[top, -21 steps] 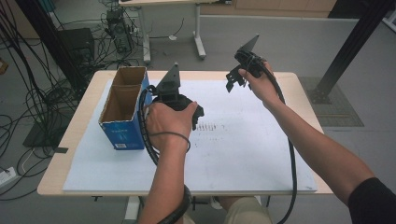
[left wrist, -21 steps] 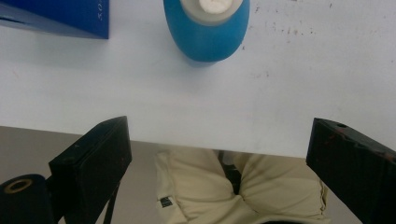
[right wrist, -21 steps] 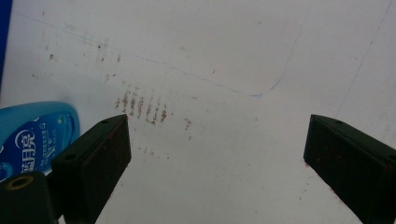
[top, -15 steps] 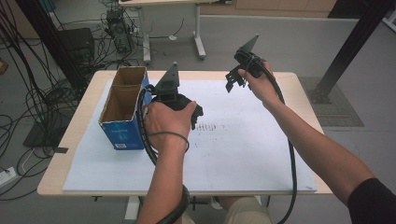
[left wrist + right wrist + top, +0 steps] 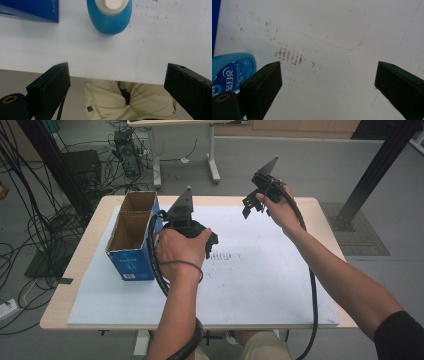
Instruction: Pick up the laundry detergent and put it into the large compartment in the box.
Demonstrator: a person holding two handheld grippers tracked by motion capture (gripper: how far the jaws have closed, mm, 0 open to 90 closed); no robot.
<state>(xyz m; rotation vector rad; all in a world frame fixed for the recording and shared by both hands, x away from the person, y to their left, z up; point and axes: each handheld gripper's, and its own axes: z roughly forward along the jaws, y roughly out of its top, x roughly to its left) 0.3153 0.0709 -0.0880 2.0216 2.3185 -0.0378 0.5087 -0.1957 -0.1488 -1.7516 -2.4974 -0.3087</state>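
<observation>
Right gripper view: blue bottle with white Chinese label characters.

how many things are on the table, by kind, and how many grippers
open-topped blue cardboard box: 1
blue plastic bottle with a white cap: 1
white sheet covering the table: 1
black handheld grippers, left and right, both with fingers apart: 2
total: 5

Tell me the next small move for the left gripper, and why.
Probably lower the left gripper toward the blue bottle and centre it between the jaws. The jaws stand wide open with nothing between them, and the bottle stands on the white sheet beside the blue box, ahead of the jaws. The right gripper is also open and empty.
</observation>
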